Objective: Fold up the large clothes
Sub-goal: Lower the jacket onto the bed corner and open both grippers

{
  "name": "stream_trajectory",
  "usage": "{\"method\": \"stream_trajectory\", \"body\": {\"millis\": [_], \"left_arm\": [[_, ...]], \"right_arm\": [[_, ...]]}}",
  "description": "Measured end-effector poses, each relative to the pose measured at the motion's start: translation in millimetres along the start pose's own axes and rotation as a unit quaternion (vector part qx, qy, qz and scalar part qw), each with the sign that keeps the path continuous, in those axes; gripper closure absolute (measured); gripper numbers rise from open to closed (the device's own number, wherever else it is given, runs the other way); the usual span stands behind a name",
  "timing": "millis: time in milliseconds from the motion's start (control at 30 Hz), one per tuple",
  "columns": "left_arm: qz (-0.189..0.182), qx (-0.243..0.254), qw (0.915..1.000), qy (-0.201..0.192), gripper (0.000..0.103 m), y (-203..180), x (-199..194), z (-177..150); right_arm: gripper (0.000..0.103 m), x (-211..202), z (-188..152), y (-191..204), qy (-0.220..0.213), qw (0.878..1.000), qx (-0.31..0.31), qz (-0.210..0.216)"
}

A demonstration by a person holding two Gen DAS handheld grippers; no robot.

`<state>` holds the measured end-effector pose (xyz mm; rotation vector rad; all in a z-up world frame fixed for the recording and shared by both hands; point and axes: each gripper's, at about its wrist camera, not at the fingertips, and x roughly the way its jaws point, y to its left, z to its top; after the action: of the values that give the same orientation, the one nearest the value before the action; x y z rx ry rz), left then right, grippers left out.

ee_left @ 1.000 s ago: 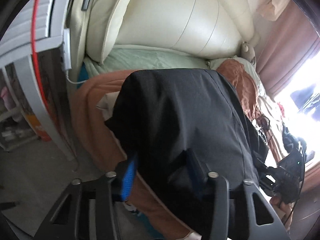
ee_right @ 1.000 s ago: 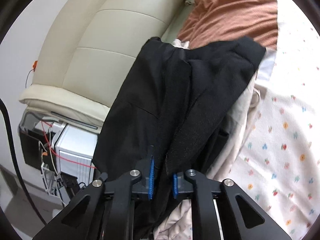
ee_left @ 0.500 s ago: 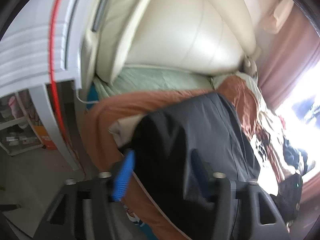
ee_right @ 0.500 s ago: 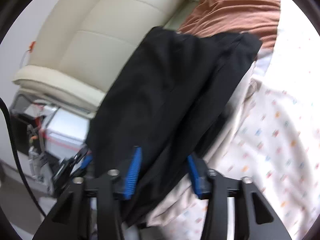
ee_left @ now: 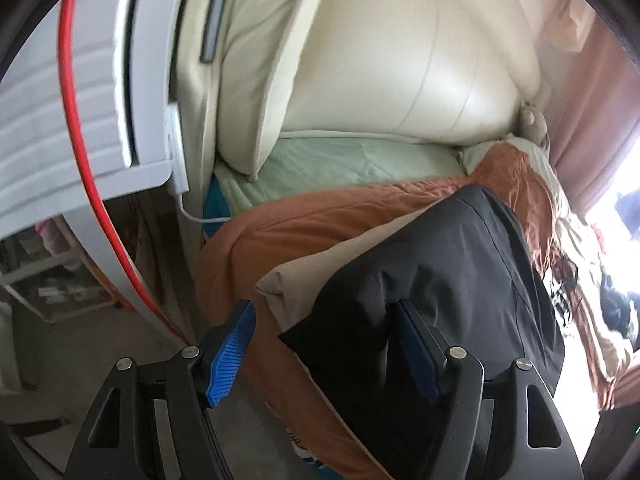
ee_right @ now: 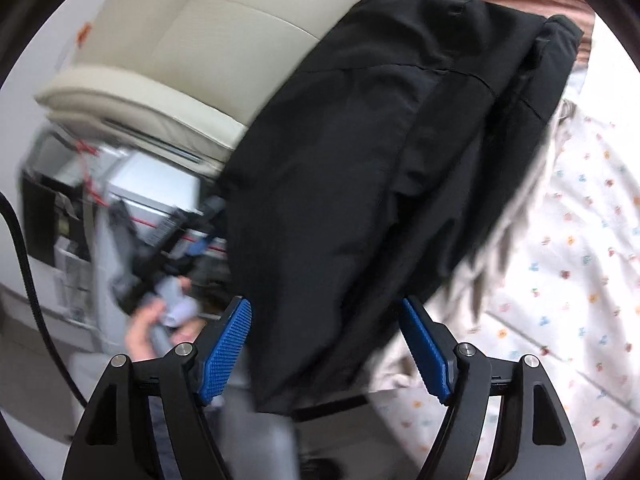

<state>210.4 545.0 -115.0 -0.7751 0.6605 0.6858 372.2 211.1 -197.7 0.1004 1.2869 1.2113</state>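
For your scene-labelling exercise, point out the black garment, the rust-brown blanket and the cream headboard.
black garment (ee_right: 360, 168): right wrist view, on the middle of its folded front panel.
rust-brown blanket (ee_left: 304, 224): left wrist view, on the rounded edge beside the garment.
cream headboard (ee_left: 400, 72): left wrist view, on a padded panel.

No legible text, label, brand, number or sign appears in either wrist view (the orange patch beside the white shelf unit (ee_left: 100, 120) in the left view is too blurred to read).
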Motion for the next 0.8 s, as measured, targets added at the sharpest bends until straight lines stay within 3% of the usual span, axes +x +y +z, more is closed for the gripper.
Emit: {"method": "stream_trajectory", "body": {"millis": [100, 400, 700, 800], "left_arm": [[0.010, 0.012, 0.9999, 0.003, 0.031, 1, 3, 0], [0.040, 0.031, 0.9986, -0.016, 0.030, -4, -19, 0], [0.008, 0.059, 0.9981, -0.012, 0.030, -27, -61, -22], [-0.010, 0.075, 0.9971, -0.008, 0.023, -41, -75, -37]], "right_arm": [[0.039, 12, -7, 1, 0.023, 1.000, -0.001, -0.010], [0.039, -22, -29, 2, 0.020, 0.998, -0.032, -0.042], [0.039, -83, -49, -7, -0.021, 0.996, -0.054, -0.067], [0.039, -104, -54, -5, -0.039, 0.994, -0.056, -0.083]]}}
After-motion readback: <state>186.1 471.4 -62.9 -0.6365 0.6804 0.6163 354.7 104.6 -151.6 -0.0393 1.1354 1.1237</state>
